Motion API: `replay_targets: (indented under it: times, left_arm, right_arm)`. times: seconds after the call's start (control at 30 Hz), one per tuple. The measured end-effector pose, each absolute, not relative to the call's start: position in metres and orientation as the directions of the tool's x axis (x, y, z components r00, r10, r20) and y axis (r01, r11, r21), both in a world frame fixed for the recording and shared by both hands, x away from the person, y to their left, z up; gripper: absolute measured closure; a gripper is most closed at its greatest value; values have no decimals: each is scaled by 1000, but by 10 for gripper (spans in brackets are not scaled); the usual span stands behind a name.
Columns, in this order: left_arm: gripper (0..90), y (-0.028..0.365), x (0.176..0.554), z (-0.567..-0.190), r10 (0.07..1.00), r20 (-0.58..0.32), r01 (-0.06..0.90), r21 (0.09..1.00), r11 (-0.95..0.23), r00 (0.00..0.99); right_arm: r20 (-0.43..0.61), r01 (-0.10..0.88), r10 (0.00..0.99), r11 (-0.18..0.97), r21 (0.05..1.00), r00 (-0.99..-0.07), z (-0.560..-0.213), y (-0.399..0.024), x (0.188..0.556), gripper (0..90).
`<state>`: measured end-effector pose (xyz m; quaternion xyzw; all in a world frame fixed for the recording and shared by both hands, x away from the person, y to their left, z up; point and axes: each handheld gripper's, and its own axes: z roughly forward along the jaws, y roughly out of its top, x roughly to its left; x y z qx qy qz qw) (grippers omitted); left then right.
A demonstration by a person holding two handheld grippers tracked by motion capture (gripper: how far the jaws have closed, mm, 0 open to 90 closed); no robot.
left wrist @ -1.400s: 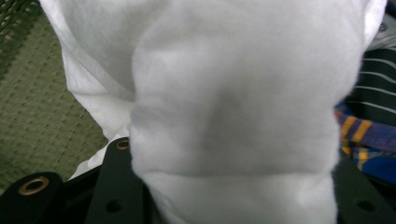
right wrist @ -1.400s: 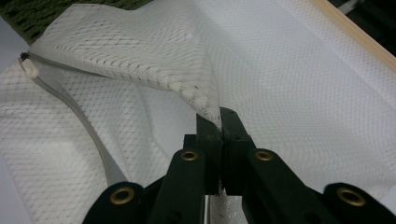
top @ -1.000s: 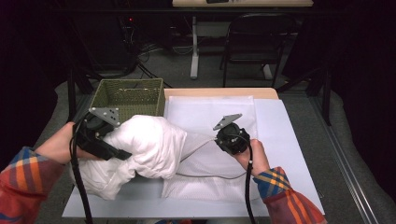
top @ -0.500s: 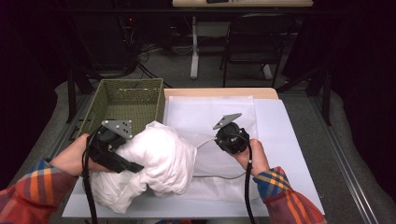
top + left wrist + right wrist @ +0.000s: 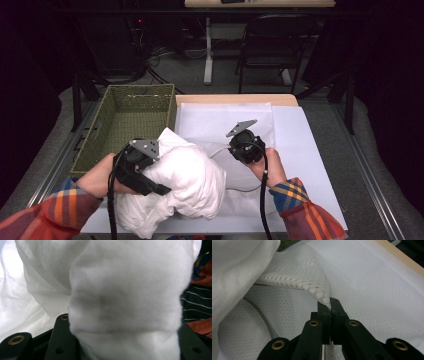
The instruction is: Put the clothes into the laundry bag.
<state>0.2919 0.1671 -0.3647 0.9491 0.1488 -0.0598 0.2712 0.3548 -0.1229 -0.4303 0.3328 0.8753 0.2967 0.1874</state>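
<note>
Pillow, white, plump, soft-stuffed [image 5: 187, 182]: lies on the near left part of the white sheet-covered table [image 5: 310, 150], just in front of the green woven basket [image 5: 125, 125] and partly over the mesh bag.
Mesh laundry bag, white, flat, fine net [image 5: 230, 120]: spread on the table to the right of the basket, its near edge lifted toward the pillow.
Basket: at the far left of the table, nothing visible inside it.
Left gripper [image 5: 160, 189]: I have it clamped half-wide on a thick fold of the pillow, on the side nearest the basket's front corner; in the left gripper view the stuffing [image 5: 125, 310] bulges between both black jaws.
Right gripper [image 5: 330, 305]: jaws fully together, pinching the hem of the mesh bag; in the high view it sits to the right of the pillow [image 5: 239, 146].
Handling, pillow: I judge it light, very compressible, springy; it will sag and bulge around a grip rather than hold shape. Not fragile, not slippery.
Handling, bag: limp, thin, likely to slip off if pinched shallow.
Where to hold: deep on a pillow corner or a gathered fold, never the crown; on the bag, the stitched hem at the opening.
Step in hand, by my reading: feeding the pillow into the bag mouth.
</note>
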Motion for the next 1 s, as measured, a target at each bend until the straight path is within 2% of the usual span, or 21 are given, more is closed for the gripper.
replay_targets:
  times: [0.5,0.67,1.0]
  left_arm:
    - [505,144,287,-396,287,-246,376,526,-763,926]
    - [503,131,286,-419,287,-228,365,517,-774,930]
    - [502,116,283,-443,283,-220,358,518,-777,933]
  right_arm:
    - [-131,477,708,588,654,-694,-427,-125,355,885]
    - [-131,480,709,590,649,-693,-428,-123,354,885]
    - [-130,496,724,580,646,-678,-429,-124,356,885]
